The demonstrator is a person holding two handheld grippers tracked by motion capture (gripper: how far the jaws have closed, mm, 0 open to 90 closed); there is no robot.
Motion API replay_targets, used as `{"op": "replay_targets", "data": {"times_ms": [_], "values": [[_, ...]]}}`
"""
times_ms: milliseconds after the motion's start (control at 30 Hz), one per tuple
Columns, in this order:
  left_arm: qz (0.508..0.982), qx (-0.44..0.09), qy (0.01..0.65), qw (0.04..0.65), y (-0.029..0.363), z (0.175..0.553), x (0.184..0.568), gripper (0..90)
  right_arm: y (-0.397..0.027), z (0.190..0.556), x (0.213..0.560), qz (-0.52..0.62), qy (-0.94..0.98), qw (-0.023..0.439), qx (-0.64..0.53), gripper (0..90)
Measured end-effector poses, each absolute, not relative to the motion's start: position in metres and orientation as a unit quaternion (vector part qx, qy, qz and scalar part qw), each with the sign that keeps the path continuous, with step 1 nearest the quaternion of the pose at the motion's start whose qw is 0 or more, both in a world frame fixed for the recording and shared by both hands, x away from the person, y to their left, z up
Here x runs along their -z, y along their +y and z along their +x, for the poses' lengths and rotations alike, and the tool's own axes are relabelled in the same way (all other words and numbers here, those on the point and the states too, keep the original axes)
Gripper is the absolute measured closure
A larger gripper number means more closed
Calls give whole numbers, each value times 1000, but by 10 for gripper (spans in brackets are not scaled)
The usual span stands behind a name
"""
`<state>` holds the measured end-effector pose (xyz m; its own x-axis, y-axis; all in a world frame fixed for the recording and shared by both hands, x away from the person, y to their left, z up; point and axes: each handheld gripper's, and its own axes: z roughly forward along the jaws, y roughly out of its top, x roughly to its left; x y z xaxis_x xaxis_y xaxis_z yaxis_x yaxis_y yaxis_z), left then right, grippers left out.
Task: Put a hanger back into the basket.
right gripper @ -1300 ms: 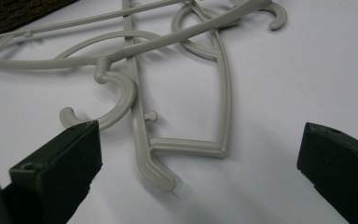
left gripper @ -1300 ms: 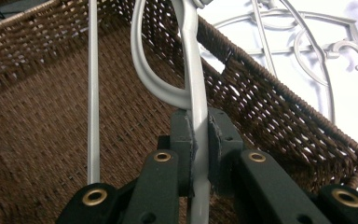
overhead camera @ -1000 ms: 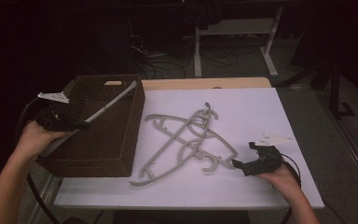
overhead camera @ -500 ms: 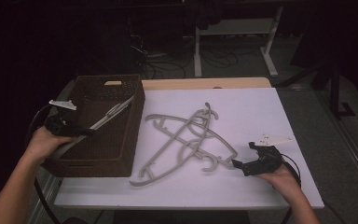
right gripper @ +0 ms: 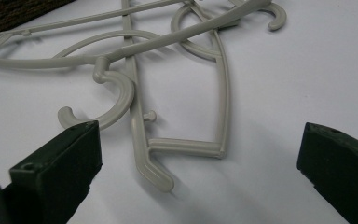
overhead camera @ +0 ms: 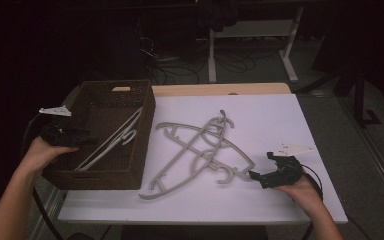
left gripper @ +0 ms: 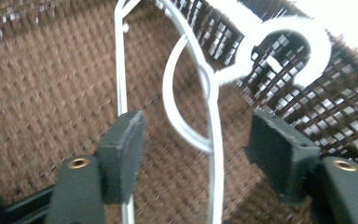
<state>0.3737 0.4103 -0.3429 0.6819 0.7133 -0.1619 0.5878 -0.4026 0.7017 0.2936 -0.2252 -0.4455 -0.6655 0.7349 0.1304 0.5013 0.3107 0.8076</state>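
Left gripper jaws just spread, hanger loose between, in basket. Right gripper spread. Risk: left pad snags hanger on retreat, drags it out.

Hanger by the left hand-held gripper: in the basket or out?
In. The hanger lies inside the basket, between the jaws of the just-opened left hand-held gripper.
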Motion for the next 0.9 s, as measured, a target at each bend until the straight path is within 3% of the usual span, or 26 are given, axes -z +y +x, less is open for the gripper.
{"op": "replay_targets", "data": {"times_ms": [300,900], "values": [[827,-87,362,421,385,369,323,156,-225,294,445,386,799,133,-442,0],[815,-90,303,486,305,358,289,0,-224,294,443,382,800,133,-443,0]]}}
